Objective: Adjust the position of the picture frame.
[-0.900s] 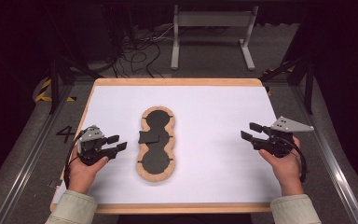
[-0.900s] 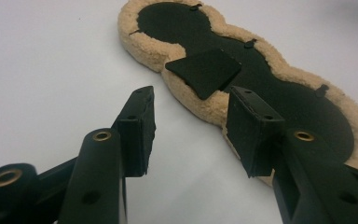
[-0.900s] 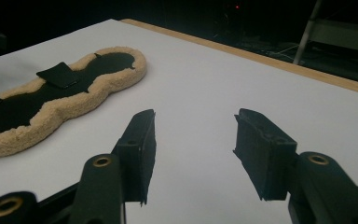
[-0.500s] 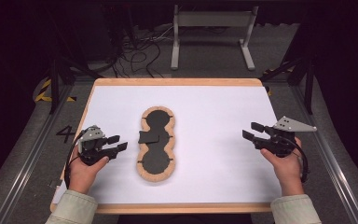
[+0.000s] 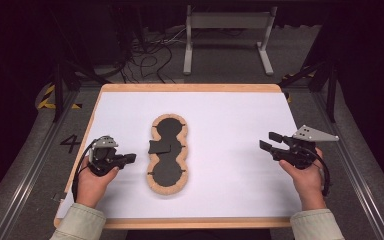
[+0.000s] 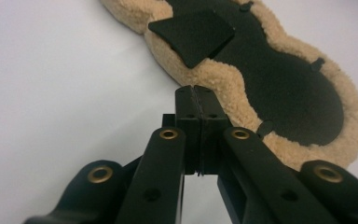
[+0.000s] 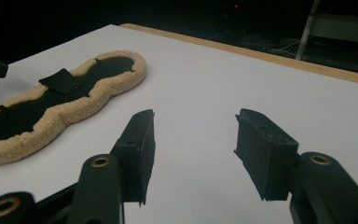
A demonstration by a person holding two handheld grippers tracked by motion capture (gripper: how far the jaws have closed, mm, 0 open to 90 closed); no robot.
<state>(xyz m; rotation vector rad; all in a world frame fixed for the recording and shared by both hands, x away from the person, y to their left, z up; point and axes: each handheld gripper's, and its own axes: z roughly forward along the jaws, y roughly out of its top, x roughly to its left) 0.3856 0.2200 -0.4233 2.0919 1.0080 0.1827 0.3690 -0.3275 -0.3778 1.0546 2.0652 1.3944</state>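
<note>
The left gripper (image 5: 130, 159), jaws pressed together on nothing, sits just left of the fleece pad (image 5: 167, 153), pointing at its waist. The pad lies flat on the white table (image 5: 230, 125), long axis running away from the person, black face up, with a loose black flap (image 5: 160, 147) on its left side near the middle. The right gripper (image 5: 269, 141), jaws spread and empty, is well to the pad's right. The left looks the nearer one for the flap.

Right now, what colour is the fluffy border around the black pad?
The fluffy border is tan, like sheepskin; it shows best in the left gripper view.
</note>
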